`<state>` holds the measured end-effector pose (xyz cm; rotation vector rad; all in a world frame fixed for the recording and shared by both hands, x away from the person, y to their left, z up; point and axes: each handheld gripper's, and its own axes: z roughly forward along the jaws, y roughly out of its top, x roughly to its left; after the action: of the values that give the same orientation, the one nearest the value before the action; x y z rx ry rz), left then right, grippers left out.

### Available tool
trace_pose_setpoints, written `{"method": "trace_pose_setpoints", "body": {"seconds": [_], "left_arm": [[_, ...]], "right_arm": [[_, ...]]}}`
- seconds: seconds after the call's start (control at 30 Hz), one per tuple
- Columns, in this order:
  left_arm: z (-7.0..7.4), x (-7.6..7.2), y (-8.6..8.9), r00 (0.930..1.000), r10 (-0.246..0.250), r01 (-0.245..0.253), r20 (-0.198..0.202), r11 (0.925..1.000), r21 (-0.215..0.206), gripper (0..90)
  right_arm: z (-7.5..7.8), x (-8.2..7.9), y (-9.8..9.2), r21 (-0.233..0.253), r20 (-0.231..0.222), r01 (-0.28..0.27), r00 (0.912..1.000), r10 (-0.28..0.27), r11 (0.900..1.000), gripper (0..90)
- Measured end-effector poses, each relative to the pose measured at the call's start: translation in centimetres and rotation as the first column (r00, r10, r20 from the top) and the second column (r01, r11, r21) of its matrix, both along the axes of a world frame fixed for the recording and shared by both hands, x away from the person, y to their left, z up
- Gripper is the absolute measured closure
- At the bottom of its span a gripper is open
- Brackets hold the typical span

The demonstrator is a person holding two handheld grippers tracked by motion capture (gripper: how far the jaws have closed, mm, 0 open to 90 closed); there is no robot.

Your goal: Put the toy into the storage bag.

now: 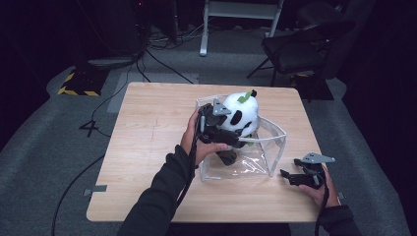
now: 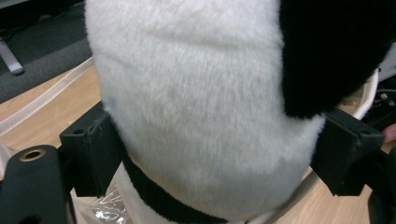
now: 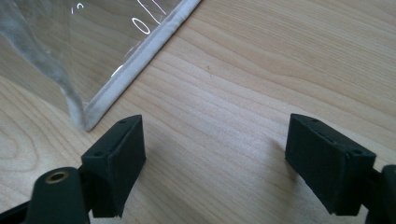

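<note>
L gripper (image 1: pixel 231 132) clamps panda plush (image 1: pixel 243 114), clear bag (image 1: pixel 275 142)

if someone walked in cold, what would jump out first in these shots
The plush panda stands out first, white and black with a small green leaf on its head, in the clear plastic bag near the middle of the wooden table. The left gripper clamps its body, the jaws pressed into the fur on both sides. The right gripper rests open on the table by the bag's near right corner, holding nothing.
</note>
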<state>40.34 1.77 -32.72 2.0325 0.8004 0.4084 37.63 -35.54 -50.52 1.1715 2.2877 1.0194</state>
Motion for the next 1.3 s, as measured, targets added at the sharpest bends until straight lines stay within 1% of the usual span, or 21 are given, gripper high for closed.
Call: {"method": "trace_pose_setpoints", "body": {"seconds": [0.07, 0.23, 0.27, 0.3, 0.33, 0.37, 0.43, 0.5, 0.57, 0.63, 0.7, 0.73, 0.77, 0.83, 1.03, 1.1, 1.13, 1.23, 1.27, 1.3], "left_arm": [[0.2, -0.1, -0.1, 1.0, -0.002, 0.002, 0.007, 0.9998, 0.021, 15.1], [0.5, -0.3, -0.1, 0.9999, -0.001, 0.0, 0.015, 0.9993, 0.037, 15.1], [0.7, -0.3, -0.1, 0.9997, 0.001, -0.002, 0.026, 0.9988, 0.048, 15.1], [0.7, -0.3, -0.1, 0.9997, 0.001, -0.002, 0.026, 0.9988, 0.048, 15.1], [1.0, -0.6, -0.2, 0.9986, 0.005, -0.008, 0.052, 0.9978, 0.065, 15.1], [1.1, -0.7, -0.2, 0.9978, 0.007, -0.012, 0.066, 0.9973, 0.072, 15.2], [1.3, -0.8, -0.2, 0.9975, 0.007, -0.012, 0.07, 0.9967, 0.08, 15.2], [1.5, -0.8, -0.1, 0.9967, 0.002, -0.008, 0.081, 0.9969, 0.078, 15.6], [1.7, -0.9, 0.1, 0.9957, 0.004, -0.01, 0.093, 0.9984, 0.056, 15.8], [1.8, -0.9, 0.1, 0.9956, 0.008, -0.012, 0.094, 0.9986, 0.052, 15.8], [1.8, -0.8, 0.0, 0.9956, 0.005, -0.011, 0.093, 0.9977, 0.067, 15.9], [1.6, -0.7, -0.1, 0.9965, -0.002, -0.005, 0.083, 0.9968, 0.08, 16.0], [1.5, -0.6, -0.1, 0.9966, -0.001, -0.006, 0.083, 0.9963, 0.086, 16.0], [1.4, -0.5, -0.2, 0.9969, 0.001, -0.008, 0.079, 0.9966, 0.082, 16.1], [1.4, -0.5, -0.3, 0.9966, -0.014, 0.006, 0.081, 0.9955, 0.094, 16.4], [1.4, -0.5, -0.2, 0.9966, -0.02, 0.013, 0.08, 0.9961, 0.088, 16.4], [1.5, -0.5, 0.0, 0.9964, -0.03, 0.024, 0.079, 0.9967, 0.078, 16.3], [1.5, -0.6, 0.2, 0.9961, -0.033, 0.028, 0.081, 0.9972, 0.07, 16.0], [1.5, -0.5, 0.4, 0.9962, -0.034, 0.028, 0.08, 0.9968, 0.075, 16.0], [1.4, -0.5, 0.6, 0.996, -0.034, 0.026, 0.082, 0.9952, 0.094, 16.0]], "right_arm": [[0.0, 0.0, 0.0, 0.0, 0.0, 0.0, 1.0, 0.0, 1.0, 19.9], [0.0, 0.0, 0.0, 0.0, 0.0, 0.0, 1.0, 0.0, 1.0, 19.9], [0.0, 0.0, 0.0, 0.0, 0.0, 0.0, 1.0, 0.0, 1.0, 19.9], [0.0, 0.0, 0.0, 0.0, 0.0, 0.0, 1.0, 0.0, 1.0, 19.9], [0.0, 0.0, 0.0, 0.0, 0.0, 0.0, 1.0, 0.0, 1.0, 19.9], [0.0, 0.0, 0.0, 0.0, 0.0, 0.0, 1.0, 0.0, 1.0, 19.9], [0.0, 0.0, 0.0, 0.0, 0.0, 0.0, 1.0, 0.0, 1.0, 19.9], [0.0, 0.0, 0.0, -0.001, 0.001, -0.001, 1.0, 0.001, 1.0, 19.9], [0.0, 0.0, 0.0, 0.0, 0.0, 0.0, 1.0, 0.0, 1.0, 19.9], [0.0, 0.0, 0.0, 0.001, 0.0, 0.0, 1.0, 0.0, 1.0, 19.9], [0.0, 0.0, 0.0, 0.0, 0.001, 0.0, 1.0, 0.0, 1.0, 19.9], [0.0, 0.0, 0.0, 0.001, 0.0, 0.0, 1.0, 0.0, 1.0, 19.9], [0.0, 0.0, 0.0, 0.001, 0.0, 0.0, 1.0, 0.0, 1.0, 19.9], [0.0, 0.0, 0.0, 0.001, 0.0, 0.0, 1.0, 0.0, 1.0, 19.9], [0.0, 0.0, 0.0, 0.001, 0.0, 0.0, 1.0, 0.0, 1.0, 19.9], [0.0, 0.0, 0.0, 0.001, 0.001, 0.0, 1.0, 0.0, 1.0, 19.9], [0.0, 0.0, 0.0, 0.001, 0.0, 0.0, 1.0, 0.0, 1.0, 19.9], [0.0, 0.0, 0.0, 0.0, 0.0, -0.001, 1.0, 0.001, 1.0, 19.9], [0.0, 0.0, 0.0, 0.0, 0.0, -0.001, 1.0, 0.001, 1.0, 19.9], [0.0, 0.0, 0.0, 0.0, 0.001, -0.001, 1.0, 0.001, 1.0, 19.9]]}}
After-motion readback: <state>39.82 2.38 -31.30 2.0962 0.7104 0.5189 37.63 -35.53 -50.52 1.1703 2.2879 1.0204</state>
